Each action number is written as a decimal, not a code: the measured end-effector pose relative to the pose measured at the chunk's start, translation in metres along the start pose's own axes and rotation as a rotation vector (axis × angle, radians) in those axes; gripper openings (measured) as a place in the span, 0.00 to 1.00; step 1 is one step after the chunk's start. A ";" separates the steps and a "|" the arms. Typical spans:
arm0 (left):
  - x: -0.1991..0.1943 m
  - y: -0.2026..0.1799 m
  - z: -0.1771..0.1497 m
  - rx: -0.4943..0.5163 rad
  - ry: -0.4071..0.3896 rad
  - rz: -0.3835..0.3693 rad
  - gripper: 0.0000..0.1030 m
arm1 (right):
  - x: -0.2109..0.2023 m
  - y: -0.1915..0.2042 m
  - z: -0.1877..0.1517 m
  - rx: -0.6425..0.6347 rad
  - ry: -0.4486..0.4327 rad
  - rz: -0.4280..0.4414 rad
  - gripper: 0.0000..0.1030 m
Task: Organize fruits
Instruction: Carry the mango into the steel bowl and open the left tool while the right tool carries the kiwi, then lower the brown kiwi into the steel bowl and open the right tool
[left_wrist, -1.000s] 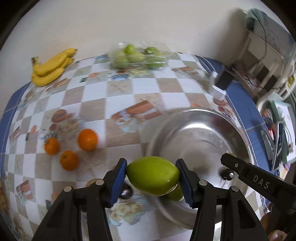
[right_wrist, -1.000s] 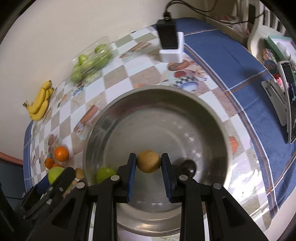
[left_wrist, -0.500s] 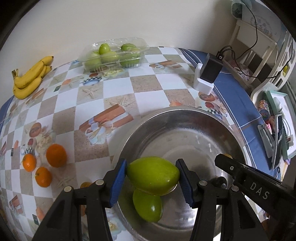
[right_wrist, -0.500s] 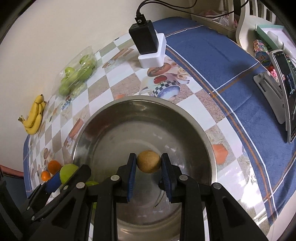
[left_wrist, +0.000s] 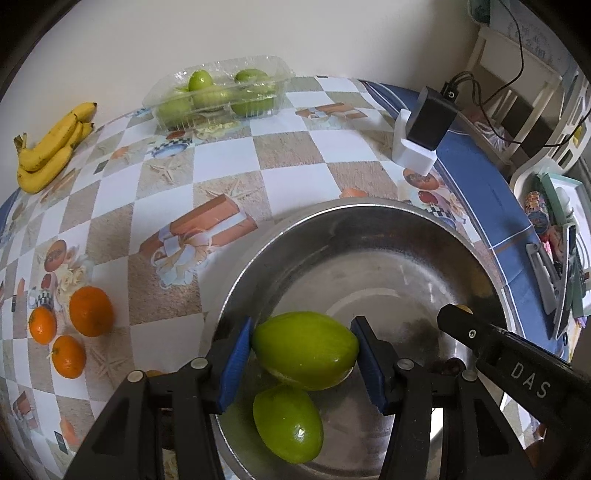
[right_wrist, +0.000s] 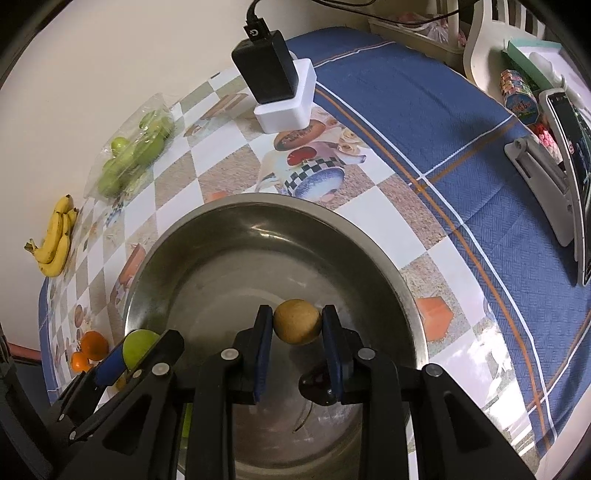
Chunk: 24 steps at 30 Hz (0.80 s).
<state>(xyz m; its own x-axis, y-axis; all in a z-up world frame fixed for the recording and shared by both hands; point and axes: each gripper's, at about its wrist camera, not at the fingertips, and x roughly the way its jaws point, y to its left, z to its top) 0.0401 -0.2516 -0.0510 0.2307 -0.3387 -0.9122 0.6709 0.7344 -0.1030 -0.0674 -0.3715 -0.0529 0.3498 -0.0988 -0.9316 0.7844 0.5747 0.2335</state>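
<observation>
Carried over the round steel bowl (left_wrist: 373, 218) since 1 second earlier: large green mango (left_wrist: 306, 350) clamped in left hand-held gripper (left_wrist: 303, 360), small brown fruit (right_wrist: 297, 321) in right hand-held gripper (right_wrist: 297, 341), ready for release.

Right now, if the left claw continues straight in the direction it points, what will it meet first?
Probably the second green fruit lying in the steel bowl, just below the green mango the left claw holds. Depth is unclear; it could meet the bowl's floor beside it instead.
</observation>
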 end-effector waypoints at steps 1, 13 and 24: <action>0.001 0.000 0.000 -0.001 0.002 -0.002 0.56 | 0.001 0.000 0.000 -0.002 0.003 -0.004 0.28; 0.004 0.004 -0.002 -0.015 0.022 0.002 0.56 | 0.008 0.001 -0.001 -0.007 0.023 -0.012 0.28; -0.018 0.008 0.004 -0.022 -0.020 0.000 0.59 | -0.003 0.004 0.001 -0.017 0.000 -0.017 0.39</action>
<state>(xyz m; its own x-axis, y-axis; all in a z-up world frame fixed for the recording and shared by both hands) 0.0448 -0.2419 -0.0340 0.2451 -0.3498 -0.9042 0.6554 0.7470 -0.1114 -0.0645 -0.3695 -0.0482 0.3360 -0.1085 -0.9356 0.7813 0.5869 0.2125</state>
